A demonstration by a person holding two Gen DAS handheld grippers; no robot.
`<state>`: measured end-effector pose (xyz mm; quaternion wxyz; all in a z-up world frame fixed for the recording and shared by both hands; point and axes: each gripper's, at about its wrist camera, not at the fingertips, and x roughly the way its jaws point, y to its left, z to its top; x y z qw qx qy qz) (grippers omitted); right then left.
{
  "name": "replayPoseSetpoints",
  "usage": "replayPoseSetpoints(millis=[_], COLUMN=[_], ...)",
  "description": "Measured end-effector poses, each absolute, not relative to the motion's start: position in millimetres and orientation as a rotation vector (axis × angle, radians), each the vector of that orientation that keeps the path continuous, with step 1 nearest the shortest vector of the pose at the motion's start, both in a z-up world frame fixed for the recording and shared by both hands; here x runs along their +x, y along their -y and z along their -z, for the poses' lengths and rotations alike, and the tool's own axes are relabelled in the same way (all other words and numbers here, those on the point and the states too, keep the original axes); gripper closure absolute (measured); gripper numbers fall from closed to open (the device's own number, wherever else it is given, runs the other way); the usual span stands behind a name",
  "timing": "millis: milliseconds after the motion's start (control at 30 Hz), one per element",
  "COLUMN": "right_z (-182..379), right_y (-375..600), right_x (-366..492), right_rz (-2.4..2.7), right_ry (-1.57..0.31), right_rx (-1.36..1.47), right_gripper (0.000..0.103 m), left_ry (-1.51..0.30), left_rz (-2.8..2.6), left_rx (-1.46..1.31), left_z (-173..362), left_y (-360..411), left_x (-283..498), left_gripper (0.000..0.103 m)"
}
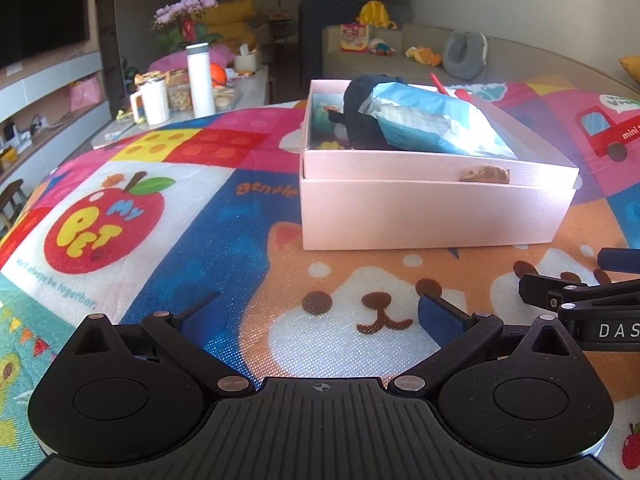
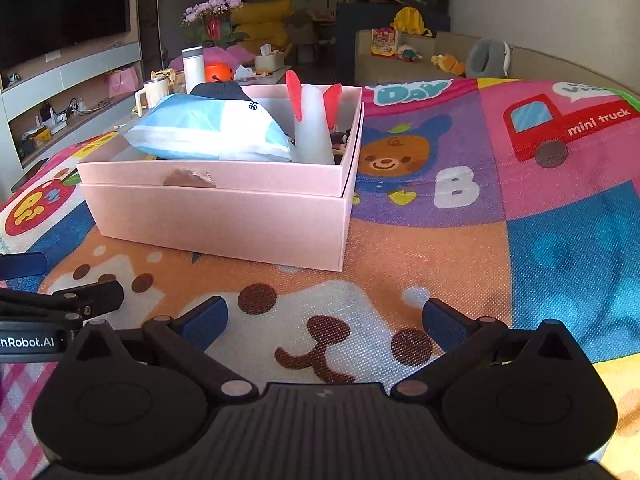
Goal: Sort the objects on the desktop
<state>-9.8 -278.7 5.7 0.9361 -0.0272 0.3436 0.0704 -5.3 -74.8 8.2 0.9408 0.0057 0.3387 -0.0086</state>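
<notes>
A: Things for sorting are seen inside the pink box [image 1: 432,216], which is set on the picture mat [image 1: 168,208]. A blue and white packet [image 1: 432,124] is laid on top, with a dark soft thing [image 1: 360,120] under it. A white bottle with red ears [image 2: 316,124] is stood up in the far corner of the box.

B: Nothing loose is seen on the mat near the box. So the sorting looks almost done, or not begun; it cannot be told which.

A: The left gripper [image 1: 320,312] is held low over the mat, jaws spread wide, nothing between them. The right gripper [image 2: 324,320] is held just beside it, also wide apart and empty.

B: How should the next grab be done well?

A: The packet should be taken first, since it is on top. It should be pinched at one end, softly, because it looks squashy. The box wall should be cleared from above, so the box is not pushed along.
</notes>
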Motion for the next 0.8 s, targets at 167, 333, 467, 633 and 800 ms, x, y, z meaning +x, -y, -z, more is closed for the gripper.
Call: replayPoseSetpoints(millis=[167,333,467,633,800], right_z=[-5.6,-5.7,-5.9,-5.9,-5.9], right_y=[277.5,277.7,277.4,277.4,277.6], right_x=[-9.0,-9.1,-9.3,-9.2,-9.4], right_rz=[-0.142,-0.143,-0.143,-0.143,-0.143], right_ry=[-0.702,-0.702,-0.701,-0.702,-0.702], right_rx=[-0.06,-0.058,-0.058,-0.058,-0.059], right_gripper=[0.0,0.0,0.0,0.0,0.0], left_ry=[-0.691,-0.693,-0.693,-0.693,-0.693], left_rz=[0.017,0.018,0.019,0.019,0.019], left_rx=[0.013,0.01,0.008,0.008,0.009], left_z=[-8.3,-8.8,-8.7,-8.8,-8.8], left_y=[74.7,76.6,76.5,77.0,76.4], left_x=[-4.8,-6.7,-7.0,-7.5,-7.1], left_gripper=[0.0,0.0,0.0,0.0,0.0])
